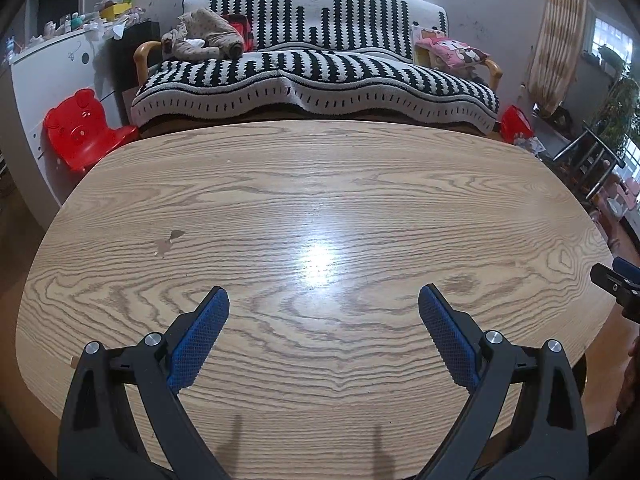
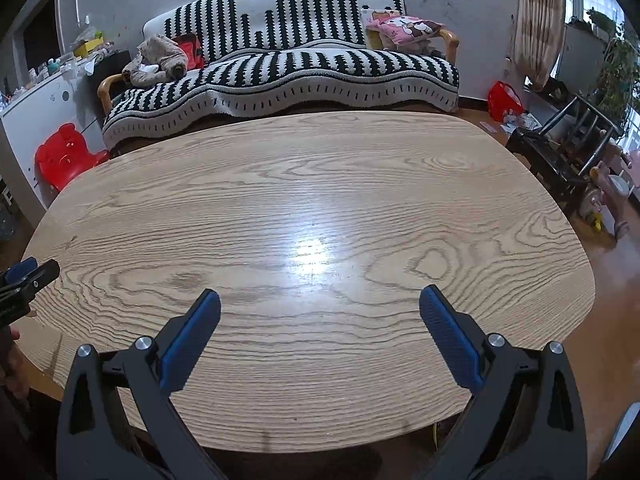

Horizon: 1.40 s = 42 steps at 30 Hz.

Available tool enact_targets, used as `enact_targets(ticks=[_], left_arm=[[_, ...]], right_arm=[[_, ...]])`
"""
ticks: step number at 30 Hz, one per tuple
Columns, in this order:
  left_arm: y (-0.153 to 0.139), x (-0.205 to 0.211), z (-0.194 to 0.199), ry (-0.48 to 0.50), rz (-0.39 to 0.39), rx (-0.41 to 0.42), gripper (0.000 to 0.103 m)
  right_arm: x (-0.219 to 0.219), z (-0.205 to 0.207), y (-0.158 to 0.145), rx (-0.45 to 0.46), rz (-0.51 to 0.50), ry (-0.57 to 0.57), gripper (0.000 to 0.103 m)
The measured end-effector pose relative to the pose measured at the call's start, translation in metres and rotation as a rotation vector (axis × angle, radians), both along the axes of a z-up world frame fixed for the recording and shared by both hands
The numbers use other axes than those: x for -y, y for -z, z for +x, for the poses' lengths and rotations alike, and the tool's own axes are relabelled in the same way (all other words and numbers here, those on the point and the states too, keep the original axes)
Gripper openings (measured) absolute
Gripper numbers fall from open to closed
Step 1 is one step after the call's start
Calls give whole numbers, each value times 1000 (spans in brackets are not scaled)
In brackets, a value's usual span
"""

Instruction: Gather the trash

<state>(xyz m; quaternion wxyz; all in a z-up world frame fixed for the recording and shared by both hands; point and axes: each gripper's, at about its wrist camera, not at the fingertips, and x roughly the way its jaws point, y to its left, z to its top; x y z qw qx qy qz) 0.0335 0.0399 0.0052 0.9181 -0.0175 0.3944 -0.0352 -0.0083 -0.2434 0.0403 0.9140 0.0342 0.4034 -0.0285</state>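
My left gripper [image 1: 324, 300] is open and empty, held low over the near part of a light wooden table [image 1: 320, 184]. My right gripper [image 2: 320, 300] is open and empty over the same table [image 2: 320, 184]. Each gripper's tip shows at the edge of the other's view: the right one [image 1: 616, 284] at the far right, the left one [image 2: 28, 276] at the far left. No trash shows on the table top. A small brown chip or stain [image 1: 170, 240] marks the wood at left.
A black-and-white striped sofa [image 1: 316, 76] stands behind the table with a stuffed toy [image 1: 204, 36] and pink cushion [image 1: 452, 52]. A red child's chair [image 1: 84, 128] is at left, a red bag [image 1: 516, 124] and black chair [image 2: 560, 148] at right.
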Motion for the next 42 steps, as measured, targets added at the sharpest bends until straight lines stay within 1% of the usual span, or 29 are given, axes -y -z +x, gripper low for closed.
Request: enact_targets(ticks=[42], left_arm=[[2, -5, 5, 0, 4, -5, 93]], right_arm=[[0, 1, -2, -1, 5, 5, 96]])
